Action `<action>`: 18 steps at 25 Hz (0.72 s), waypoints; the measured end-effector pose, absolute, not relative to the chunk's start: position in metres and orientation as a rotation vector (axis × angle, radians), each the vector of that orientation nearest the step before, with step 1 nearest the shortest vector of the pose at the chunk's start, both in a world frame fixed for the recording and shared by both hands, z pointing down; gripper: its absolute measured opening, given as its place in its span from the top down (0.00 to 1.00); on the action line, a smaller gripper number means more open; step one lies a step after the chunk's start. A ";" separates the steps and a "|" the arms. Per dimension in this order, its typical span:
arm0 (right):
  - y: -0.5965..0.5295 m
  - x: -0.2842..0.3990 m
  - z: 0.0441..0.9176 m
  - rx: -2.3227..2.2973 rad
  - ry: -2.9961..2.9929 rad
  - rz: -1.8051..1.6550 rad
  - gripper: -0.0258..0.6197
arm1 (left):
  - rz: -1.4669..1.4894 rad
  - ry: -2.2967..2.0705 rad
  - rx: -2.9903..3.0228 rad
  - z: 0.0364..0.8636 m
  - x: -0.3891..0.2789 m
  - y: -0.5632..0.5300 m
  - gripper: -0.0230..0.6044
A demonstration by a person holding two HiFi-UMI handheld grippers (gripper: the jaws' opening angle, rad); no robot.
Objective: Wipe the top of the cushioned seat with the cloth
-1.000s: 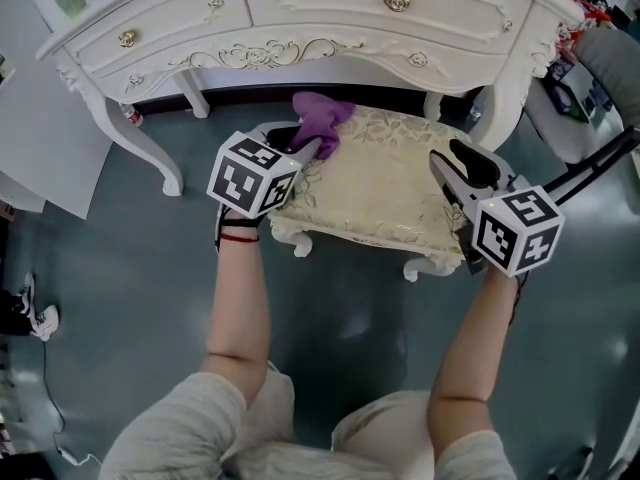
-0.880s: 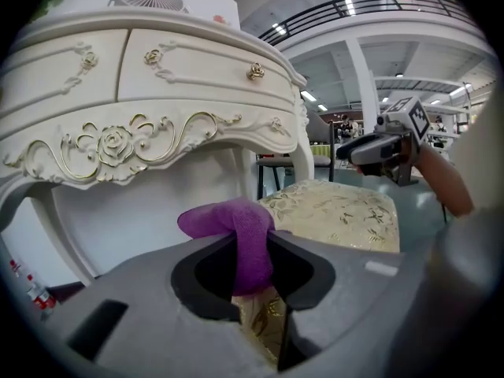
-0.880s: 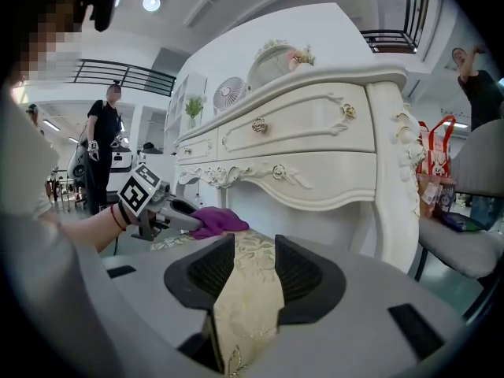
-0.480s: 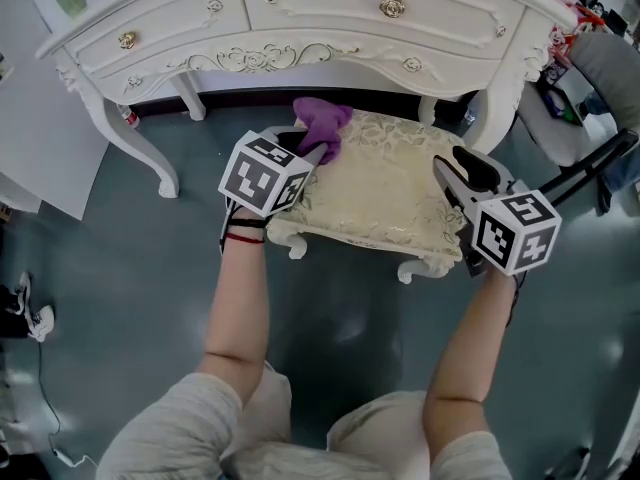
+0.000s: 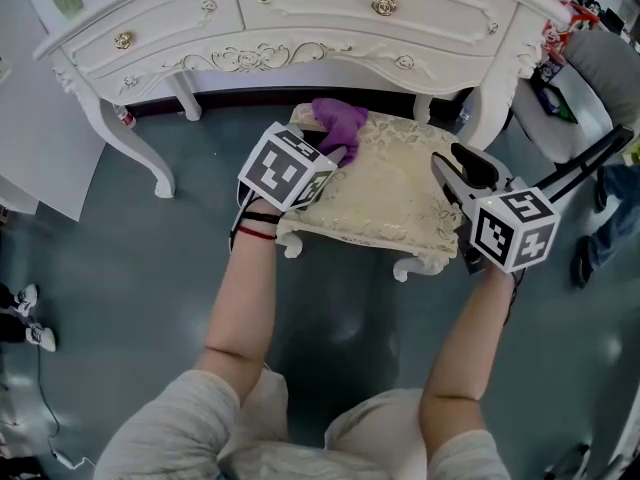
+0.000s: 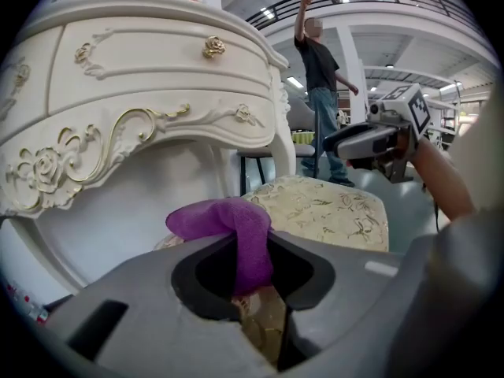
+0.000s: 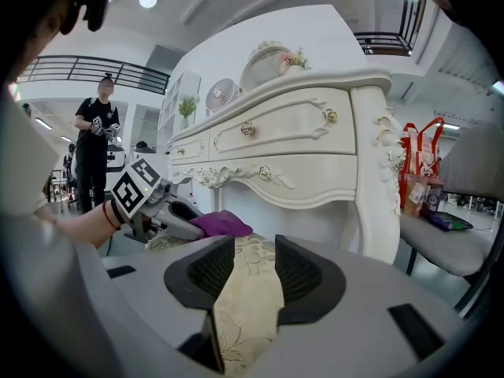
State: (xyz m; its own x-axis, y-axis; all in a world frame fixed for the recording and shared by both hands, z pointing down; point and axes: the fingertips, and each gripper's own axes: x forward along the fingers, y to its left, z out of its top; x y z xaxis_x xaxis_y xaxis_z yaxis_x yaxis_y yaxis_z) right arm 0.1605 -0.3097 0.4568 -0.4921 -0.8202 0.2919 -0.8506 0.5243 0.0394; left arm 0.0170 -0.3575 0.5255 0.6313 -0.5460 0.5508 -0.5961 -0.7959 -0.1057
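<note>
Head view: L tool clamps cloth on seat.

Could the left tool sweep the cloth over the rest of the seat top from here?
Probably yes. The left tool is shut on the purple cloth at the seat's far left corner, and the cushioned top beyond is bare. Only the right tool, at the right edge, might crowd that end.
</note>
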 end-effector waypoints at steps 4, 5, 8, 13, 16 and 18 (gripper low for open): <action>-0.308 0.168 0.456 1.420 -2.484 0.164 0.74 | 0.906 -0.938 2.754 0.526 0.032 -0.355 0.83; -0.308 0.169 0.455 1.425 -2.483 0.163 0.74 | 0.908 -0.929 2.751 0.526 0.035 -0.355 0.83; -0.307 0.172 0.454 1.437 -2.481 0.162 0.74 | 0.916 -0.901 2.750 0.526 0.046 -0.352 0.83; -0.306 0.175 0.452 1.441 -2.481 0.164 0.74 | 0.938 -0.853 2.774 0.526 0.068 -0.346 0.83; -0.306 0.177 0.452 1.449 -2.480 0.165 0.74 | 0.957 -0.827 2.793 0.526 0.082 -0.342 0.84; -0.306 0.179 0.452 1.457 -2.478 0.170 0.74 | 0.963 -0.810 2.801 0.525 0.090 -0.340 0.83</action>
State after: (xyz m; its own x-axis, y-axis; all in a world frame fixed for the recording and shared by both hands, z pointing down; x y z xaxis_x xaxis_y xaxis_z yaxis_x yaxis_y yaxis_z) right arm 0.1793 -0.3059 0.4518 -0.4624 -0.8407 0.2818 -0.8713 0.4898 0.0315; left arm 0.0895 -0.3403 0.5250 0.6646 -0.4584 0.5901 -0.5026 -0.8586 -0.1010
